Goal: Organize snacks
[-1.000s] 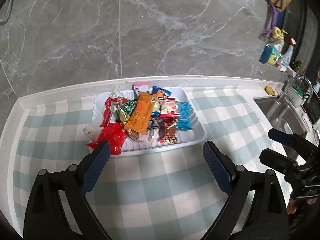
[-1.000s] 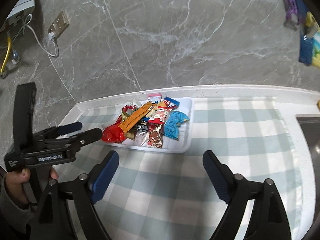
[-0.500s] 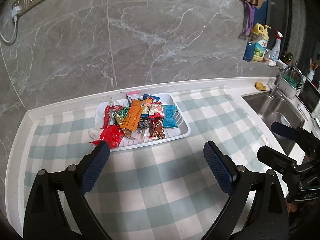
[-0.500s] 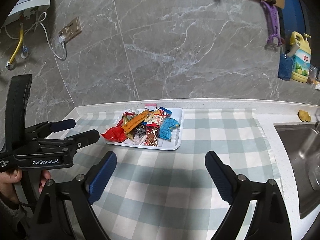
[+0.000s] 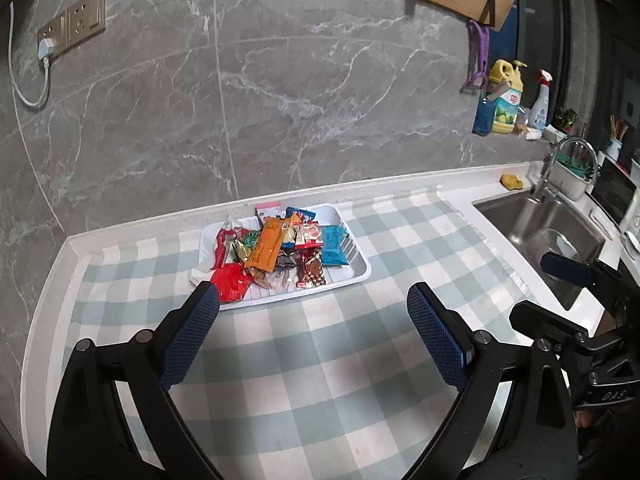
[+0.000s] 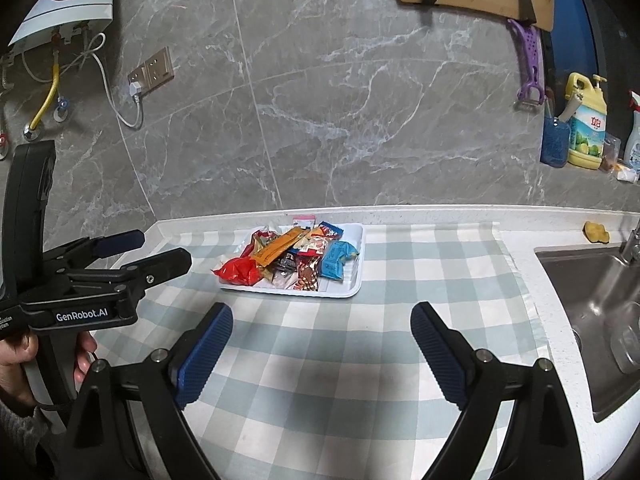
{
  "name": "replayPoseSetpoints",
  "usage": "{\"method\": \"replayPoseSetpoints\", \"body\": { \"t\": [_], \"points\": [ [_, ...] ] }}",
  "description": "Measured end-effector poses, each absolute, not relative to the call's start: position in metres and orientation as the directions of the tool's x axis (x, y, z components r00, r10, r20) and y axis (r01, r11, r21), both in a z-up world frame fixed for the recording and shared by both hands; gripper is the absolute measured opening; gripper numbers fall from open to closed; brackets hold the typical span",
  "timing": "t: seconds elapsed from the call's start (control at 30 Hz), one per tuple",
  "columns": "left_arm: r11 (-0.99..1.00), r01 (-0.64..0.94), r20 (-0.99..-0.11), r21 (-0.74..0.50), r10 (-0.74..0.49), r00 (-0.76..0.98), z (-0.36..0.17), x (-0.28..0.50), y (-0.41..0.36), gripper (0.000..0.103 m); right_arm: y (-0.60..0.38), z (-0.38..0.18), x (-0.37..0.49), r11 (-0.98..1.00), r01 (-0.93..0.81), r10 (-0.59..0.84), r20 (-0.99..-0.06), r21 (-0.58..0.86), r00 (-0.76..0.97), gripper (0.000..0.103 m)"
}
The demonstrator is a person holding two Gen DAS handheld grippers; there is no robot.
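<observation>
Snacks [image 5: 280,252] piled in white tray [image 5: 352,276] on checked tabletop [image 5: 320,360], tray near back wall, left of centre, its far rim close to the raised back edge of the tabletop. Wrappers heaped and overlapping; red packet [image 5: 230,282] hangs over the tray's near-left corner, blue packet [image 5: 334,244] on the right side, orange bar [image 5: 266,248] lies diagonal across the top.

Left hand-held gripper [image 5: 312,340]: jaws wide, nothing between them, well apart from the tray, which lies straight ahead and slightly left of its centre line. Right hand-held gripper [image 6: 320,354]: jaws also wide, empty, tray ahead and a bit left, well apart. In the right wrist view the left hand-held gripper [image 6: 158,250] shows at left, a hand [image 6: 16,360] on its grip, tips pointing toward the tray's left end.

Tray long axis runs roughly left-right as seen from the left wrist. Judgement: left looks slightly nearer the red packet end, right better placed for the blue packet side.

Room: broad bare cloth in front of and right of the tray. Sink [image 5: 536,232] far right, wall corner close on the left, so little room past the tray's left end.
</observation>
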State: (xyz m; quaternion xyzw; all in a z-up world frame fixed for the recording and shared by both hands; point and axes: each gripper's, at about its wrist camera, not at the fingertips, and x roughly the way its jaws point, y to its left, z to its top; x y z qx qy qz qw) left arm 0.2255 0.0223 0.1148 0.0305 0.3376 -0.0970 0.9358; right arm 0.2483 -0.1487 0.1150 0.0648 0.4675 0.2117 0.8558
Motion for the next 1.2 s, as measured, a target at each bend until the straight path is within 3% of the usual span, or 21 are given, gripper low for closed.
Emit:
{"method": "replayPoseSetpoints", "body": {
  "t": [0.97,1.2],
  "points": [
    [0.975,0.224,-0.566,-0.005,-0.187,0.803,0.145,0.209,0.009,0.096,-0.169,0.131,0.242,0.904,-0.281,0.424,-0.741,0.321,0.521,0.096],
    [0.979,0.202,-0.498,0.037,-0.157,0.853,0.153,0.199,0.007,0.096,-0.171,0.129,0.241,0.897,-0.278,0.441,-0.738,0.343,0.511,0.097]
  ]
}}
